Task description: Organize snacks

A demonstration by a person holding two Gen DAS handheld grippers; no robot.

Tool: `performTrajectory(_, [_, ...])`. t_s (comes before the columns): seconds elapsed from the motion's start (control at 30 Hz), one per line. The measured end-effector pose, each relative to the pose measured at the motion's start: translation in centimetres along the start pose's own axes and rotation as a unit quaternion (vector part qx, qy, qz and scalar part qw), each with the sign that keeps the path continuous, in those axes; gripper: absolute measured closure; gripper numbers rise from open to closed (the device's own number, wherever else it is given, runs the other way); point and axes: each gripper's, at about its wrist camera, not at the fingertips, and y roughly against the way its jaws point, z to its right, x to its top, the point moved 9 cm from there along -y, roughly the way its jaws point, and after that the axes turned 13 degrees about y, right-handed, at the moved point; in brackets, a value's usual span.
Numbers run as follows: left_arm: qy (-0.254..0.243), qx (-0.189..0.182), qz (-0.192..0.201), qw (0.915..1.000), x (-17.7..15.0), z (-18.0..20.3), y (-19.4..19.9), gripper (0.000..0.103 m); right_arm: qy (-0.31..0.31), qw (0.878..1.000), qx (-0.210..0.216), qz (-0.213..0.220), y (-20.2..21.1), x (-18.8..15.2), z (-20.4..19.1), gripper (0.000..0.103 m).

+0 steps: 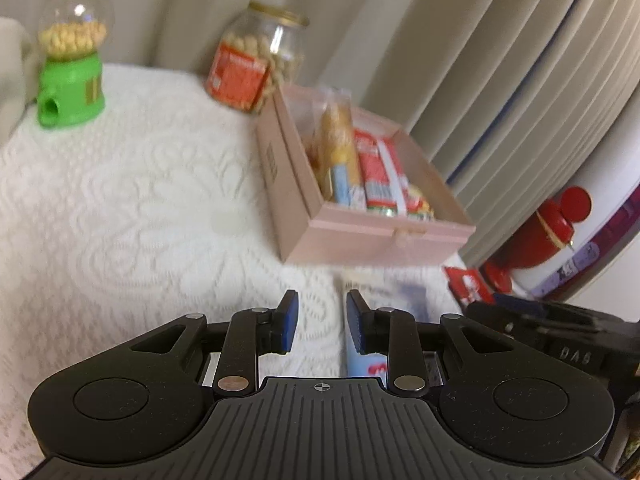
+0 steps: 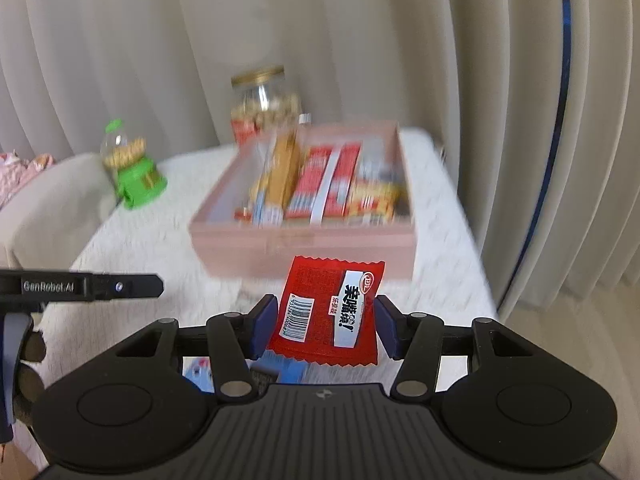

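With the pink box (image 2: 304, 236) as landmark: to its left on the white lace-covered tabletop (image 2: 132, 248) stands a green candy dispenser (image 2: 134, 168), and behind the box's left corner a glass jar of nuts (image 2: 262, 100) with a red label. Inside the box lie snack packs side by side, a tan one (image 2: 285, 168) leftmost, then red-and-white ones (image 2: 328, 180).

In front of the box, the right gripper (image 2: 326, 326) pinches a red snack packet (image 2: 330, 310) by its two side edges, the packet standing upright between the blue pads, near the box's front wall.

The left gripper (image 1: 322, 322) has its jaws narrowly parted with nothing between them; a light blue packet (image 1: 366, 360) lies on the cloth just under its right finger, in front of the box.
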Motion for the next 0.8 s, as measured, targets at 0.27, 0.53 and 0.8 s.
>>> performTrajectory(0.27, [-0.012,-0.009,-0.033,0.9993,-2.7,1.1,-1.2,0.072,0.031,0.999,-0.022,-0.027,-0.9,-3.8,-1.5,0.05])
performTrajectory(0.53, [-0.193,0.054,-0.018,0.9795,-6.4,7.2,-1.7,0.07,0.021,0.998,-0.06,-0.02,0.1,-5.1,1.3,0.049])
performTrajectory(0.8, [-0.23,0.079,-0.024,0.9696,-7.5,9.3,-3.9,0.069,0.018,1.0,-0.019,-0.011,0.3,-7.1,1.9,0.041])
